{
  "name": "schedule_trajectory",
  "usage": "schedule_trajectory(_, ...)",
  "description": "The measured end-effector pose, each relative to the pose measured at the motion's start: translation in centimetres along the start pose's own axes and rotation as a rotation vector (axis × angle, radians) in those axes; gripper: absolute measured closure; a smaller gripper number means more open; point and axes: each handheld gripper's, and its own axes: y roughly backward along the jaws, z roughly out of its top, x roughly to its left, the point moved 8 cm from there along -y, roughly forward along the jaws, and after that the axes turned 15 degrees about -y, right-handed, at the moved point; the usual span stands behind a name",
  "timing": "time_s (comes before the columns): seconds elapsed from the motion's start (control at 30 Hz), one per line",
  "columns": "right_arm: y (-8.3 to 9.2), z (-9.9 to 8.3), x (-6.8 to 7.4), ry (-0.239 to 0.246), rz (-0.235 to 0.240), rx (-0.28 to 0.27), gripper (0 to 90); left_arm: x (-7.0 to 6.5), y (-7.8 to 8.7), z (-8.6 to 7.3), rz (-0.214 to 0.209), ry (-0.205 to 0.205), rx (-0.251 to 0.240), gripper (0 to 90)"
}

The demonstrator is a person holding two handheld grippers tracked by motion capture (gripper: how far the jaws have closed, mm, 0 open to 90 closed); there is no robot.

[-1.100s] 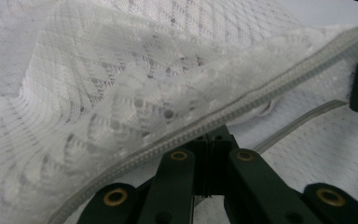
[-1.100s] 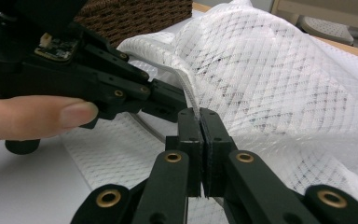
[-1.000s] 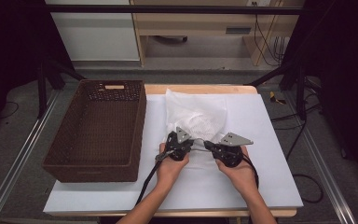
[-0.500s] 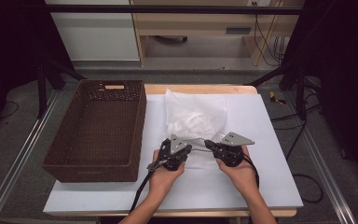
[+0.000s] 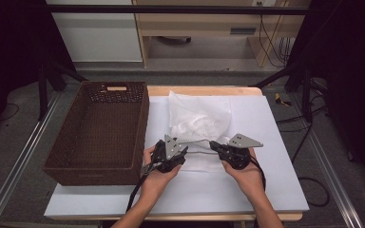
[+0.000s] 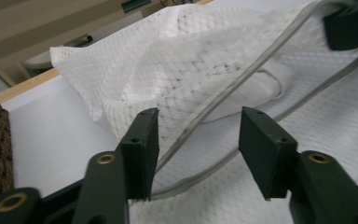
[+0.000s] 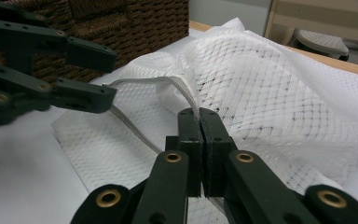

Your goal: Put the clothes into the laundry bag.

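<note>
From my remote seat I saw grey floor [image 5: 24,123], wooden shelf unit [image 5: 204,28] behind, black stands [image 5: 47,71] in dim surroundings, cables [image 5: 271,42] trailing.

Table evenly lit, surroundings dark; high view soft; gripper views' foreground blurred.

Wicker basket [image 5: 100,130] hard left — open tabletop [image 5: 275,133] right

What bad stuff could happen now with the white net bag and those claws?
1. The left claw has just been opening, pads off the grey zip edge, so that side might sag or fold shut.
2. The right claw alone pinches the white mesh bag; a hard pull may drag it across the table or strain the thin netting.
</note>
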Motion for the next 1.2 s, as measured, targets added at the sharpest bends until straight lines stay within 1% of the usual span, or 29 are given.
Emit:
schedule_trajectory(0.03,0.0,0.0,-0.1,0.003,0.000,-0.002,88.9,0.0,-0.3,-0.1,0.004,-0.006,0.006,44.9)
schedule_trajectory(0.07,0.1,0.1,-0.2,-0.001,0.000,-0.003,88.9,0.0,-0.9,-0.2,0.011,0.004,0.016,43.3)
schedule_trajectory(0.13,0.1,0.1,-0.2,-0.003,0.000,-0.005,88.9,0.2,-1.2,-0.2,0.019,0.001,0.011,43.3)
schedule_trajectory(0.17,0.2,0.1,-0.2,-0.002,0.000,-0.006,88.9,0.1,-1.5,-0.3,0.016,0.009,0.017,44.5)
schedule_trajectory(0.2,0.2,0.1,-0.3,0.000,0.001,-0.007,88.9,0.2,-1.7,-0.3,0.019,0.007,0.019,49.7)
schedule_trajectory(0.23,0.2,0.1,-0.3,-0.002,0.001,-0.008,88.9,0.2,-1.8,-0.4,0.022,0.011,0.019,52.4)
schedule_trajectory(0.27,0.2,0.1,-0.4,-0.001,0.001,-0.008,88.8,0.4,-1.9,-0.6,0.025,0.021,0.024,61.9)
schedule_trajectory(0.3,0.2,0.1,-0.4,-0.001,0.001,-0.008,88.8,0.4,-1.9,-0.6,0.025,0.021,0.024,66.0)
schedule_trajectory(0.33,0.2,0.1,-0.4,-0.002,0.000,-0.006,88.8,0.5,-1.8,-0.7,0.015,0.047,0.035,66.0)
schedule_trajectory(0.37,0.2,0.1,-0.5,-0.001,-0.002,-0.003,88.7,0.5,-1.6,-0.8,0.008,0.060,0.041,74.9)
schedule_trajectory(0.4,0.2,0.0,-0.5,-0.002,-0.003,0.001,88.6,0.6,-1.5,-0.8,0.001,0.066,0.044,78.9)
schedule_trajectory(0.43,0.2,0.0,-0.5,-0.003,-0.001,0.003,88.6,0.6,-1.2,-0.7,-0.005,0.071,0.046,81.5)
schedule_trajectory(0.5,0.0,-0.1,-0.4,0.009,-0.004,0.011,88.6,0.7,-0.7,-0.6,-0.003,0.074,0.038,87.3)
schedule_trajectory(0.53,0.0,-0.2,-0.3,0.017,-0.002,0.015,88.6,0.8,0.1,-0.3,0.002,0.072,0.027,88.4)
schedule_trajectory(0.57,0.0,-0.1,-0.2,0.019,0.000,0.014,88.6,0.8,0.1,-0.3,0.002,0.072,0.027,88.5)
schedule_trajectory(0.6,0.1,-0.1,-0.2,0.020,0.003,0.012,88.6,0.9,0.8,0.1,0.004,0.084,0.007,88.6)
schedule_trajectory(0.63,0.3,-0.1,-0.1,0.020,0.005,0.010,88.6,0.9,0.8,0.1,0.004,0.084,0.007,88.7)
schedule_trajectory(0.7,0.4,0.0,0.0,0.022,0.008,0.005,88.6,1.0,1.6,0.6,0.010,0.095,-0.014,88.7)
schedule_trajectory(0.73,0.7,0.1,0.3,0.027,0.013,-0.004,88.6,0.9,2.0,0.9,0.010,0.095,-0.021,88.7)
schedule_trajectory(0.83,0.9,0.0,0.4,0.033,0.009,-0.003,88.7,0.7,2.0,0.7,-0.001,0.089,-0.005,88.6)
schedule_trajectory(0.87,0.8,-0.3,0.3,0.039,0.004,0.011,88.7,0.3,1.6,-0.1,-0.025,0.084,0.027,88.1)
schedule_trajectory(0.9,0.8,-0.3,0.3,0.039,0.004,0.011,88.7,0.3,1.6,-0.1,-0.025,0.084,0.027,87.7)
schedule_trajectory(0.93,0.6,-0.6,0.2,0.056,-0.003,0.031,88.7,-0.2,1.1,-0.9,-0.044,0.090,0.054,86.9)
schedule_trajectory(0.97,0.6,-0.6,0.2,0.056,-0.003,0.031,88.7,-0.2,1.1,-0.9,-0.044,0.090,0.054,86.6)
schedule_trajectory(1.07,0.3,-1.1,0.1,0.082,-0.009,0.070,88.7,-0.8,0.7,-1.9,-0.064,0.106,0.073,85.7)
schedule_trajectory(1.1,0.0,-1.7,-0.1,0.099,-0.016,0.109,88.7,-0.9,0.6,-2.2,-0.070,0.108,0.080,84.9)
schedule_trajectory(1.13,-0.1,-1.9,-0.1,0.103,-0.019,0.121,88.7,-1.0,0.5,-2.5,-0.072,0.110,0.084,84.7)
schedule_trajectory(1.17,-0.1,-1.9,-0.1,0.103,-0.019,0.121,88.7,-1.0,0.5,-2.5,-0.072,0.110,0.084,84.1)
schedule_trajectory(1.2,-0.4,-2.4,-0.3,0.114,-0.023,0.149,88.7,-1.1,0.4,-2.7,-0.078,0.113,0.092,83.2)
